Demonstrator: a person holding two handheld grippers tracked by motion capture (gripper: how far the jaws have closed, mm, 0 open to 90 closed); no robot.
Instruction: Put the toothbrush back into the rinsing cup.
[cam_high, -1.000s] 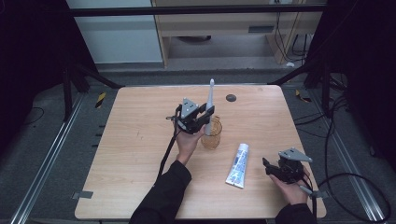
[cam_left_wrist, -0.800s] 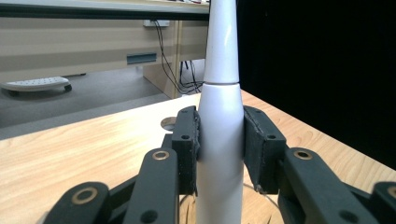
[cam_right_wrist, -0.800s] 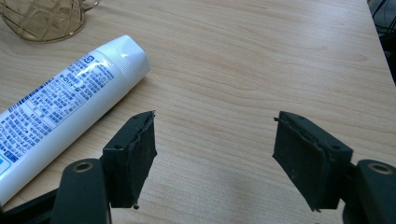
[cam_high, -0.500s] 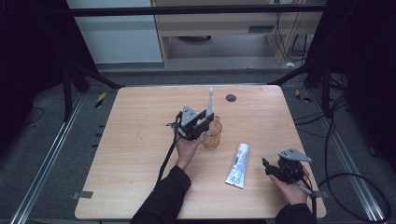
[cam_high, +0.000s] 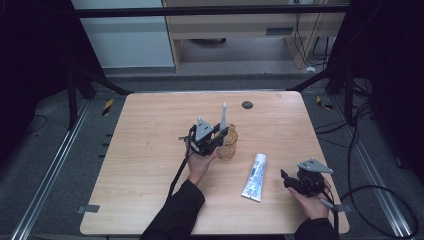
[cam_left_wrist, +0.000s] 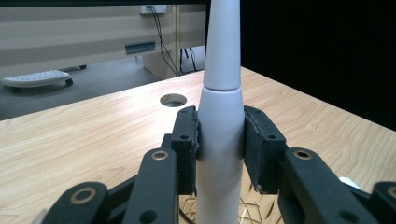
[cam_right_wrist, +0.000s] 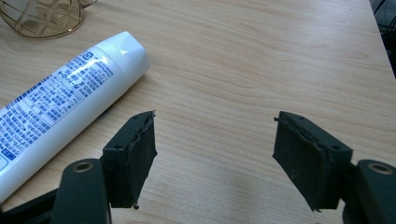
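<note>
Toothbrush upright over the wire cup

Our left gripper (cam_high: 216, 139) is clamped on the white toothbrush (cam_left_wrist: 221, 140), pads pressing its handle from both sides, and its long axis stands near vertical with the lower end right above (perhaps already inside) the gold wire cup (cam_high: 229, 145). So we judge the coming move to be straight down. Our right gripper (cam_right_wrist: 224, 154) rests near the table edge, jaws apart around nothing, the toothpaste tube (cam_right_wrist: 56, 102) lying just beside it.

table (cam_high: 150, 165): pale wood grain, satin | toothbrush handle (cam_left_wrist: 219, 140): smooth matt white plastic | basket (cam_right_wrist: 42, 16): thin gold metal wire | tube (cam_right_wrist: 60, 88): glossy white plastic, printed | jaws: matt black, rough pads
</note>
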